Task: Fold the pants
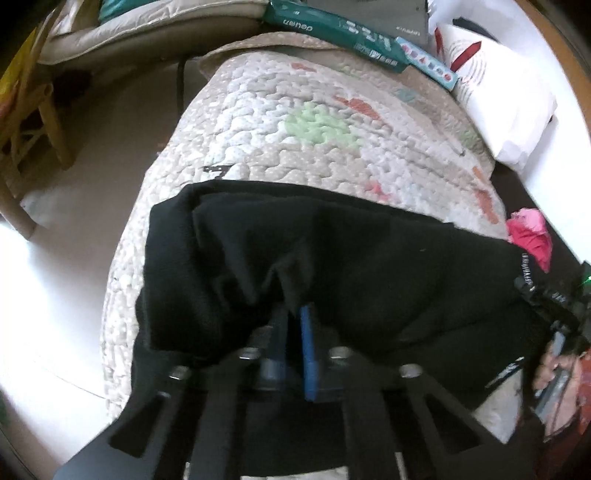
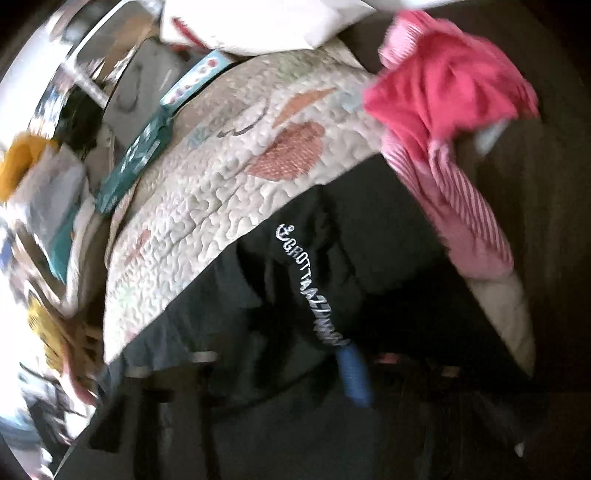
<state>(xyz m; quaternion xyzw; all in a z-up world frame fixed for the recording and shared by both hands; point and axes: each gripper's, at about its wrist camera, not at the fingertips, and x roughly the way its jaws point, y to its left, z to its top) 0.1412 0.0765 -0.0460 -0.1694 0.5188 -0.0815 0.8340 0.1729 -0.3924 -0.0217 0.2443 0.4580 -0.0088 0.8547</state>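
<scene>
Black pants (image 1: 332, 251) lie bunched across the near end of a quilted pad (image 1: 295, 122). My left gripper (image 1: 295, 314) is shut on a fold of their near edge, and the dark cloth puckers where it runs in beside the blue pad. In the right wrist view the pants (image 2: 295, 280) show a strip of white lettering that leads into my right gripper (image 2: 347, 350), which is shut on that edge. This view is dark and blurred, so only one blue pad shows. A hand (image 1: 550, 369) holding the other gripper appears at the right edge of the left wrist view.
A pink and red garment (image 2: 443, 85) lies crumpled at the quilt's far right corner. Teal boxes (image 1: 332, 26) and a white pillow (image 1: 498, 92) sit along the far edge. A wooden chair (image 1: 33, 122) stands on the pale floor to the left.
</scene>
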